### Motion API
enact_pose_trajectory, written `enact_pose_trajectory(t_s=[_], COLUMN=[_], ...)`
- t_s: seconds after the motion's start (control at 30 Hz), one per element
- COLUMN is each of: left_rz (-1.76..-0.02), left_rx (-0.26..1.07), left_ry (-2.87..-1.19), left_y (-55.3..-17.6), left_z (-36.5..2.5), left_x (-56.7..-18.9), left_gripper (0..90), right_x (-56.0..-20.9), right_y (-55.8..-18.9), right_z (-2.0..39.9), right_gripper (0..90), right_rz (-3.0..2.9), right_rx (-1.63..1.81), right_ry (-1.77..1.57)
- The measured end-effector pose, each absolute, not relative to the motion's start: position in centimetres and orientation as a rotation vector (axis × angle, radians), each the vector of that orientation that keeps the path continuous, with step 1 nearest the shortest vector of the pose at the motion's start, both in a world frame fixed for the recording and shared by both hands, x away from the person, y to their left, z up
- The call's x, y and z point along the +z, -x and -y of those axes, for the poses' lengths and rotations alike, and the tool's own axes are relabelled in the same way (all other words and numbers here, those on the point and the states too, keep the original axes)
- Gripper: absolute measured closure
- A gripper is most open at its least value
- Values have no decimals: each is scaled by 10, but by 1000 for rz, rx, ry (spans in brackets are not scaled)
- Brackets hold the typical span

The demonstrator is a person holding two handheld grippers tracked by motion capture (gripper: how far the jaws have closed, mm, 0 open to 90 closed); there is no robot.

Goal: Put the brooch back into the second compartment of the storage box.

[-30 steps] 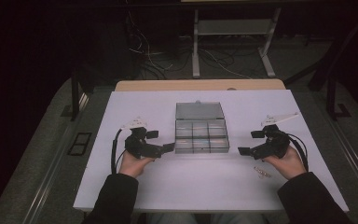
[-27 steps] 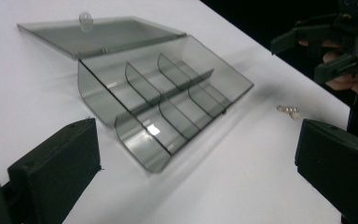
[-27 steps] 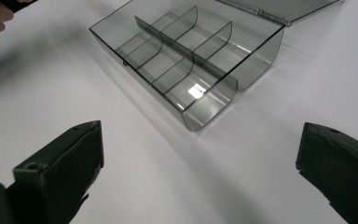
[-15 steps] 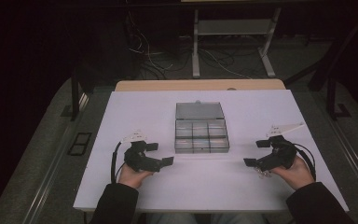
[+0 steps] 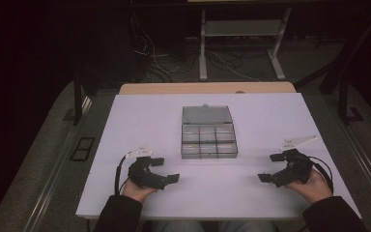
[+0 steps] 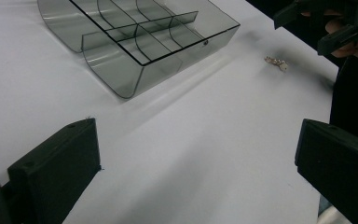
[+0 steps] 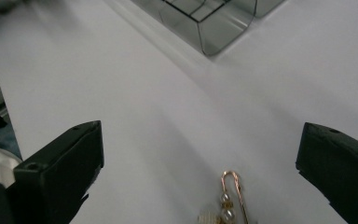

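On the white surface [image 5: 251, 121], mid-way back, sits a clear box [image 5: 208, 132] with its lid open and its compartments bare. Near the front edge, the left tongs [image 5: 166, 170] rest to the box's left with jaws spread wide, holding nothing. The right tongs [image 5: 270, 167] sit to its right, jaws likewise wide apart. A gold earring [image 7: 227, 200] with small pearls lies flat between the right jaws, touching neither; from the left gripper view it [image 6: 276, 62] lies well apart from the box.
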State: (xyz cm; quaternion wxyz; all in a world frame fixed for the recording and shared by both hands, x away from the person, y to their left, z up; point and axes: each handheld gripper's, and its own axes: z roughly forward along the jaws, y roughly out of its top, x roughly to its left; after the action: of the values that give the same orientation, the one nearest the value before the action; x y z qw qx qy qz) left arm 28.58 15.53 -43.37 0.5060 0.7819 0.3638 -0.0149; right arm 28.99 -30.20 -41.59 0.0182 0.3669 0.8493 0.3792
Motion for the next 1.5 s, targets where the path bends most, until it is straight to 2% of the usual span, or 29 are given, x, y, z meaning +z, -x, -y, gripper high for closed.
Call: enact_pose_trajectory(t_s=[0.17,0.2,0.33,0.4,0.47,0.8,1.5], left_rz=[-867,-868,-870,-871,-873,-858,-848], left_rx=[-41,-43,-43,-39,-39,-46,-38], left_ry=[-1890,-1892,-1893,-1894,-1888,-1903,-1908], left_y=[-286,-286,-286,-286,-286,-288,-287], left_z=[-155,-155,-155,-156,-156,-154,-151], left_x=[-435,-436,-438,-438,-438,-440,-441], left_gripper=[0,0,0,0,0,0,0], right_x=[-421,-422,-427,-428,-429,-432,-441], right_y=[-282,-280,-278,-277,-276,-275,-273], right_z=[309,311,318,324,329,344,332], right_gripper=[9,48,63,178,196,480,760], right_rz=[-2656,-2658,-2667,-2671,-2675,-2666,-2663], right_rx=[1136,1124,1118,1147,1161,1111,923], right_ry=[-1135,-1134,-1147,-1139,-1139,-1113,-1011])
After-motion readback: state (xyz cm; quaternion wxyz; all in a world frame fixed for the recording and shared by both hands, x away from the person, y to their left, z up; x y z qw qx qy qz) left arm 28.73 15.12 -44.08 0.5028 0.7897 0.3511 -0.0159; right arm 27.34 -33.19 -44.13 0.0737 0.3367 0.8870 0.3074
